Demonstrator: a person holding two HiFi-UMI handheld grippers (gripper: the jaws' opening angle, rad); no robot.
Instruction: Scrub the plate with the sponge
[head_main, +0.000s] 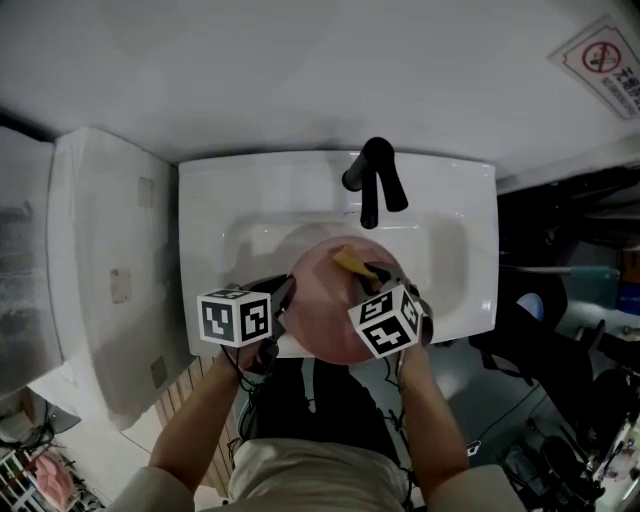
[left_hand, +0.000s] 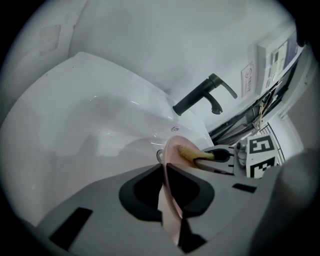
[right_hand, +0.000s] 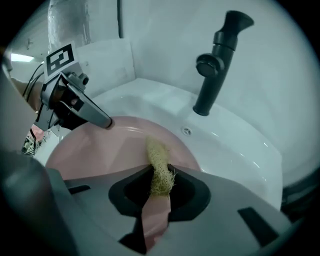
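A pink plate (head_main: 322, 290) is held over the white sink (head_main: 210, 200), tilted up on its left side. My left gripper (head_main: 283, 297) is shut on the plate's left rim (left_hand: 167, 200), which stands edge-on between its jaws. A yellow fibrous sponge (head_main: 349, 260) lies on the plate's upper right face. My right gripper (head_main: 385, 275) is shut on the sponge (right_hand: 158, 167), whose free end rests on the pink plate (right_hand: 95, 147). In the left gripper view the sponge (left_hand: 189, 151) presses the plate's far face.
A black tap (head_main: 376, 180) rises at the back of the sink, just beyond the plate; it shows in the right gripper view as the tap (right_hand: 217, 60). A white appliance (head_main: 90, 260) stands left of the sink. A dark chair and clutter (head_main: 540, 320) sit at right.
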